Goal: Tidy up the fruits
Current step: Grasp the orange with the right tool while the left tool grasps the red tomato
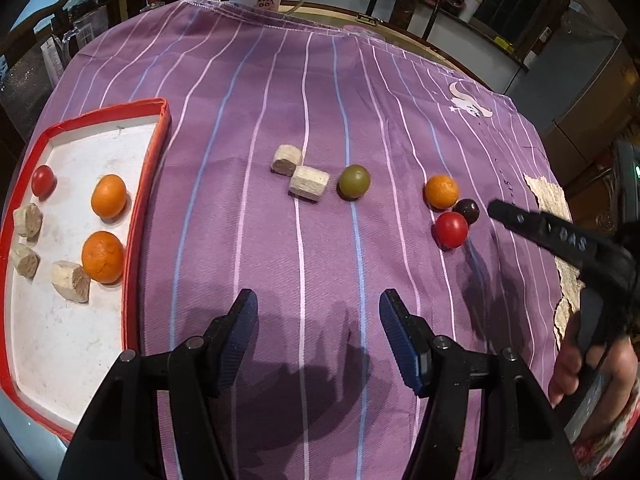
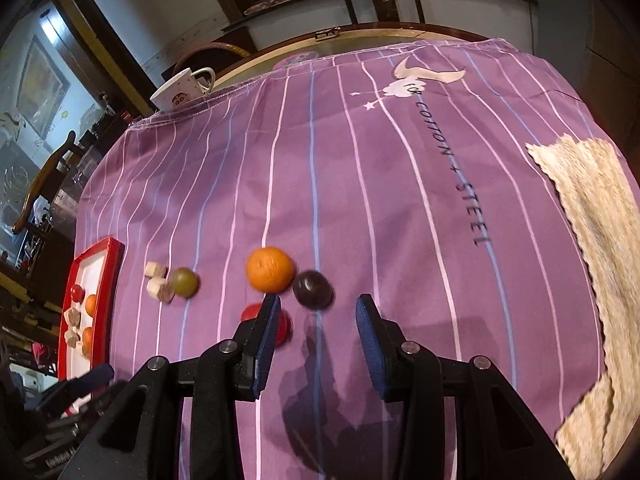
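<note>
Both tongs are empty: the left gripper (image 1: 318,336) stands wide, the right gripper (image 2: 318,340) narrower but open, low in its frame near the dark plum (image 2: 313,290). The red tray (image 1: 146,184), at left, already holds 6 pieces — I judge the next pick needs centring on 1 fruit.

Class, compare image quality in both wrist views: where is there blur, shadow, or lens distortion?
Left wrist view: sharp, tool shadows on the purple cloth, stripes bowed by fisheye. Right wrist view: orange and dark fruit smeared by motion blur, edges vignetted black.
</note>
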A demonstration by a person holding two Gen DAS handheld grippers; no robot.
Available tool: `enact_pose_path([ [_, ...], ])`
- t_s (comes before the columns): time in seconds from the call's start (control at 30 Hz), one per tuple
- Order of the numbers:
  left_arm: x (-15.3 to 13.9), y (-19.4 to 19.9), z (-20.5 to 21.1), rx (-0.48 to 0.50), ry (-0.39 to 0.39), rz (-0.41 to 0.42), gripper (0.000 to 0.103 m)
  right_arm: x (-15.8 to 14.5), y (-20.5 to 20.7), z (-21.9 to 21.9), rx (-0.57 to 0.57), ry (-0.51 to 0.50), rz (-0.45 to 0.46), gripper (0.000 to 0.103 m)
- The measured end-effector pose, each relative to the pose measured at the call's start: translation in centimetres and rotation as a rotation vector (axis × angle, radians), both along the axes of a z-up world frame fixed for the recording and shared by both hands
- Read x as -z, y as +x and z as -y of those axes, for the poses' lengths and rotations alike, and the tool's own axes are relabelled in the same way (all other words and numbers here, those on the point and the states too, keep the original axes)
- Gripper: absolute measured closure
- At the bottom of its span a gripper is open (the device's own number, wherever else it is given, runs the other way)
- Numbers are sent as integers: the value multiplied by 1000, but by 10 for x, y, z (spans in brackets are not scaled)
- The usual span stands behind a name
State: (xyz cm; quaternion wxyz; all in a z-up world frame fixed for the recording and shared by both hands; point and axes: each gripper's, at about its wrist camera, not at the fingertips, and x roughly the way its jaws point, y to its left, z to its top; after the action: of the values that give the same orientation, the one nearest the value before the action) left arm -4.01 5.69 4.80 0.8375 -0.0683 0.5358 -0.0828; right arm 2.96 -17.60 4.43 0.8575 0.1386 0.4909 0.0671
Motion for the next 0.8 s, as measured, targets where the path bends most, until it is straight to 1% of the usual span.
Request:
enact_pose_path([
  [0.07,1,-1,-2,-2,-4,-1,40,0,5,-4,-20,6,5,60],
  [0.17,2,-2,-6,-18,-2,-4,40,-2,17,-21,-89,-15,19,60],
  [0.27,5,-4,-12,-37,-6,-13,40,3,28,-41,-163,-79,27,60],
  [0.33,7,-6,-16,-47,-7,-23,40,11,35,-53,-200,-109,7,60],
  [0.37,7,-8,-16,-50,-8,-24,40,13,37,-56,-207,-133,7,58],
  [0.43,8,-10,-19,-57,-6,-28,40,15,38,-62,-214,-182,21,58],
  [0.6,4,-13,-28,-83,-18,-21,40,18,42,-61,-204,-224,9,61],
  [0.63,3,-14,-30,-89,-23,-19,40,20,43,-59,-200,-222,3,61],
  [0.7,1,-15,-35,-102,-38,-19,40,19,43,-55,-191,-199,2,66],
  [0.8,1,-16,-40,-119,-49,-20,40,16,39,-45,-169,-119,-4,66],
])
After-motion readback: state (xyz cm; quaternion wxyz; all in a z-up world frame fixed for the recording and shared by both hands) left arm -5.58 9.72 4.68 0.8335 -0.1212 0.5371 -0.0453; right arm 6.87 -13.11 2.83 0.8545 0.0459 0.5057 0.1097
